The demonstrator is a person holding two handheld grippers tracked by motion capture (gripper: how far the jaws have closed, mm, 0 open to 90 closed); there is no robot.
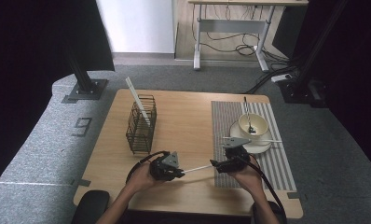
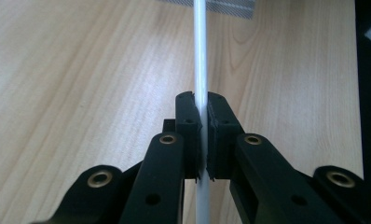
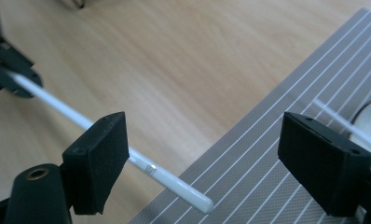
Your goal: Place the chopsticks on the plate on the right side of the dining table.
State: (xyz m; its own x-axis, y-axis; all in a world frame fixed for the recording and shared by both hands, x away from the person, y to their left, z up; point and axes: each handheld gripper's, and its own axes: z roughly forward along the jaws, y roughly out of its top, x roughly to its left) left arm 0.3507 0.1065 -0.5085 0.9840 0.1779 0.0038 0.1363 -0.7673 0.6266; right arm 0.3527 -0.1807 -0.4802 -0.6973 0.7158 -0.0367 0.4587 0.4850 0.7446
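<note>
White chopstick (image 2: pixel 201 56) clamped in left hand-held gripper (image 2: pixel 201 121), rear end cut off

1. Wire basket (image 1: pixel 141 125): dark, upright on the counter's (image 1: pixel 183 116) left half, holding one white stick (image 1: pixel 138 100) that leans out of its top.
2. Striped placemat (image 1: pixel 230 116): grey, on the counter's right half.
3. Saucer (image 1: pixel 263 145): white, on the placemat.
4. Cup (image 1: pixel 258 125): cream, on the saucer, with a spoon (image 1: pixel 248 116) inside.
</note>
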